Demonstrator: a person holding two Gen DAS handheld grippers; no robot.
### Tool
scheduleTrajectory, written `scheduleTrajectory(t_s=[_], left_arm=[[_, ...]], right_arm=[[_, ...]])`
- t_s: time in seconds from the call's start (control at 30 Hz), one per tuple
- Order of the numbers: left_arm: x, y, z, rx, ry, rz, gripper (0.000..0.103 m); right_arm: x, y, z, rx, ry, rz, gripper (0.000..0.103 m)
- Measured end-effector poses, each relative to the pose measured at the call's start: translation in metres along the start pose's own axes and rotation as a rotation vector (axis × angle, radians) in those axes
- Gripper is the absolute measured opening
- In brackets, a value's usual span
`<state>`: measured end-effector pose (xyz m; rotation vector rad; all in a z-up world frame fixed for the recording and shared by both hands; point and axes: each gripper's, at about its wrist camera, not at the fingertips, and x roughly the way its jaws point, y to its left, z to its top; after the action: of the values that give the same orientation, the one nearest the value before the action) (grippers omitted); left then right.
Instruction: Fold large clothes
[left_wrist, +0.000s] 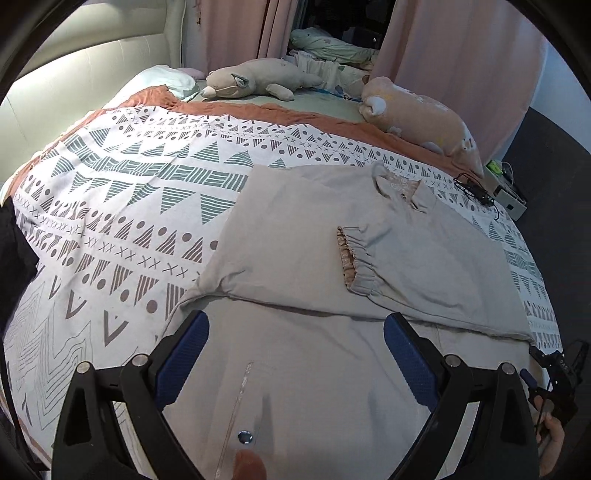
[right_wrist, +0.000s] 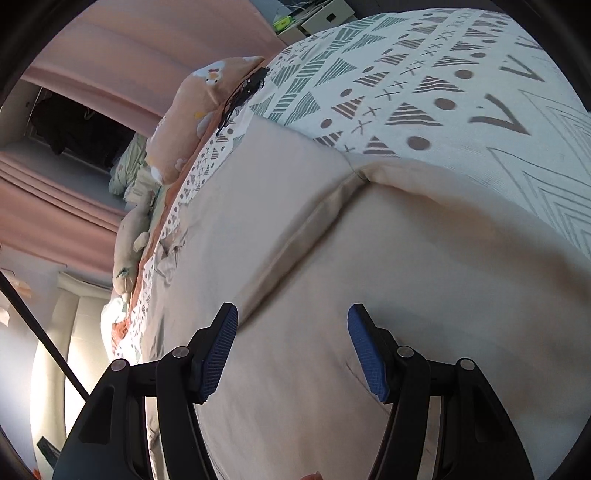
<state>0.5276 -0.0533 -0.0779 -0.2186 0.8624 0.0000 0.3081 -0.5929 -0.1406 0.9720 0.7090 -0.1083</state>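
A large beige garment (left_wrist: 295, 229) lies spread flat on the bed, collar (left_wrist: 400, 188) toward the pillows. One sleeve is folded across its body and ends in a gathered cuff (left_wrist: 356, 258). My left gripper (left_wrist: 295, 332) hovers open over the near part of the cloth, with nothing between its blue pads (left_wrist: 184, 354). In the right wrist view the same garment (right_wrist: 369, 258) fills the frame, a long crease (right_wrist: 306, 236) running diagonally. My right gripper (right_wrist: 293, 325) stands open just above that cloth, gripping nothing. It also shows at the right edge (left_wrist: 557, 365), held by a hand.
A patterned duvet (left_wrist: 129, 192) covers the bed. Two plush toys (left_wrist: 255, 83) (left_wrist: 424, 114) and a pillow (left_wrist: 166, 79) lie at the far end. A black cable (left_wrist: 476, 190) rests on the right edge, above a box on the floor (left_wrist: 511, 201). Pink curtains (left_wrist: 461, 55) hang behind.
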Motion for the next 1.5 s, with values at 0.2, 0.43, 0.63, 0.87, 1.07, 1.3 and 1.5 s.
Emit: scheduleTrajectory(t_s=[0.2, 0.43, 0.63, 0.87, 1.07, 1.3, 1.5], left_arm=[[-0.044, 0.023, -0.015, 0.004, -0.048, -0.037, 0.098], [-0.094, 0.045, -0.034, 0.036, -0.128, -0.096, 0.103], [-0.134, 0.071, -0.056, 0.011, -0.178, -0.137, 0.103], [-0.173, 0.084, -0.099, 0.017, -0.207, -0.106, 0.103], [-0.2, 0.095, -0.139, -0.016, -0.238, -0.143, 0.103], [-0.217, 0.108, -0.178, -0.061, -0.211, -0.163, 0.103], [-0.224, 0.127, -0.203, -0.091, -0.201, -0.155, 0.103]], right_arm=[[-0.036, 0.004, -0.021, -0.062, -0.032, 0.023, 0.083], [-0.086, -0.001, -0.049, -0.087, -0.062, 0.081, 0.094], [-0.136, -0.005, -0.071, -0.161, -0.102, 0.099, 0.103], [-0.185, -0.02, -0.089, -0.266, -0.142, 0.086, 0.103], [-0.221, -0.042, -0.101, -0.344, -0.131, 0.097, 0.103], [-0.256, -0.073, -0.109, -0.389, -0.124, 0.057, 0.103], [-0.27, -0.1, -0.114, -0.354, -0.049, 0.081, 0.103]])
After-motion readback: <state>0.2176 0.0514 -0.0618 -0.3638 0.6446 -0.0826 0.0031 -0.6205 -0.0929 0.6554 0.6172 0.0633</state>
